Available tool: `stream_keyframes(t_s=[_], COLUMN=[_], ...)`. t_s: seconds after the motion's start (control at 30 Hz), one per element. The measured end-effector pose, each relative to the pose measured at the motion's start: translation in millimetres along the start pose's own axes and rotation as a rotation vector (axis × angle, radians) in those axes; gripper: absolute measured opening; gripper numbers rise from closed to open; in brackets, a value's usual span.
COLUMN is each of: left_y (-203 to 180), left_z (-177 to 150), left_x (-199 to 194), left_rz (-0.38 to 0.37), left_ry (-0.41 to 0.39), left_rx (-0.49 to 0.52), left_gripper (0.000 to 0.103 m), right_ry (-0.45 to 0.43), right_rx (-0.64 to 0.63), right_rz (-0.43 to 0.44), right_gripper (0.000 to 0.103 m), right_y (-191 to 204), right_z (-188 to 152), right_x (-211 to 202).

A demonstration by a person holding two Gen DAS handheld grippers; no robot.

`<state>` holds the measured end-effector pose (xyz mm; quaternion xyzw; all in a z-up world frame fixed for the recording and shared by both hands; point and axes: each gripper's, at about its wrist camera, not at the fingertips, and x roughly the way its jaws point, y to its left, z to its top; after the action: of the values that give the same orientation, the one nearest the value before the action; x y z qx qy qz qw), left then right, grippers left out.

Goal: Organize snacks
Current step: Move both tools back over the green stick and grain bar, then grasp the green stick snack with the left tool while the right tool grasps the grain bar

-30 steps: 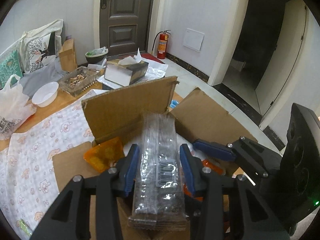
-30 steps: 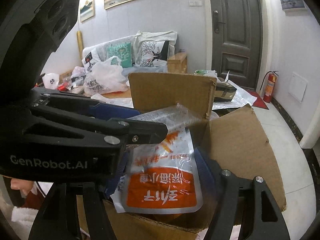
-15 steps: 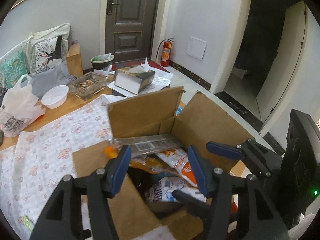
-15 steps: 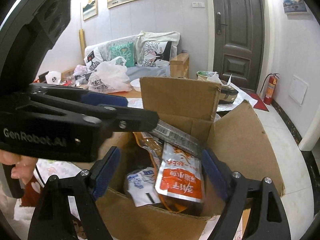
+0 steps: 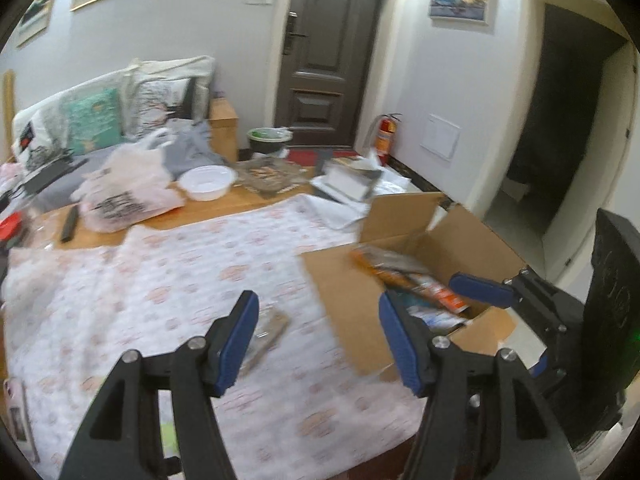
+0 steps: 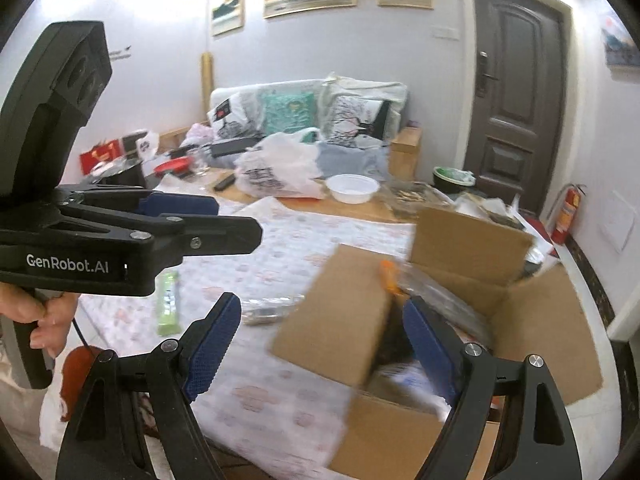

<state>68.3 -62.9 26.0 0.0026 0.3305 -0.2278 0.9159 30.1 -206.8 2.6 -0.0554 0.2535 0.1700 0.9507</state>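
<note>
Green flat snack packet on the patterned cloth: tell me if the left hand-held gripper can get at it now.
Probably yes. The green flat snack packet lies alone on the patterned cloth, nothing on it, and the left hand-held gripper is empty, its jaws opening.

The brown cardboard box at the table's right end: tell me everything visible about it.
The brown cardboard box is plain corrugated card, unprinted, standing open with its flaps splayed outward: one flap lies toward the patterned tablecloth, another stands up at the back. Inside lie several snack packets, among them an orange-and-white pouch and a clear wrapped pack. It sits at the table's right end beside the tiled floor. Neither gripper touches it.
</note>
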Motion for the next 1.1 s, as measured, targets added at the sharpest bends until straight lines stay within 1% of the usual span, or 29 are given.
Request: stream_keyframes(t_s=[0.13,0.23,0.4,0.5,0.63,0.73,0.8,0.83,0.93,1.07,1.1], left_y=[39,66,110,131,152,166,174,176,181,187,187], left_z=[-20,-38,-67,-87,-108,-124,-134,-137,-143,-146,-145], left_x=[-20,-27,-23,-15,6,23,34,38,50,62,63], left_rz=[0.04,0.066,0.076,0.081,0.083,0.117,0.124,0.126,0.173,0.194,0.201], left_ry=[-0.006,-0.001,0.028,0.053,0.095,0.136,0.164,0.173,0.196,0.21,0.201], left_rx=[-0.053,-0.093,-0.174,-0.236,-0.301,-0.344,-0.369,-0.375,-0.368,-0.369,-0.36], left_gripper=[0.059,0.059,0.059,0.059,0.059,0.059,0.059,0.059,0.059,0.058,0.056], right_ry=[0.013,0.033,0.11,0.157,0.223,0.268,0.296,0.302,0.328,0.337,0.34], right_rx=[-0.032,-0.062,-0.081,-0.079,-0.026,0.029,0.071,0.081,0.1,0.148,0.152], right_rz=[0.046,0.072,0.131,0.148,0.158,0.15,0.139,0.134,0.096,0.095,0.095], right_gripper=[0.081,0.081,0.081,0.08,0.08,0.08,0.08,0.081,0.081,0.081,0.081], right_y=[35,62,100,112,113,106,99,97,89,77,75], right_z=[7,13,8,2,-9,-19,-29,-32,-43,-47,-47], right_x=[11,25,62,82,113,136,148,152,168,181,183])
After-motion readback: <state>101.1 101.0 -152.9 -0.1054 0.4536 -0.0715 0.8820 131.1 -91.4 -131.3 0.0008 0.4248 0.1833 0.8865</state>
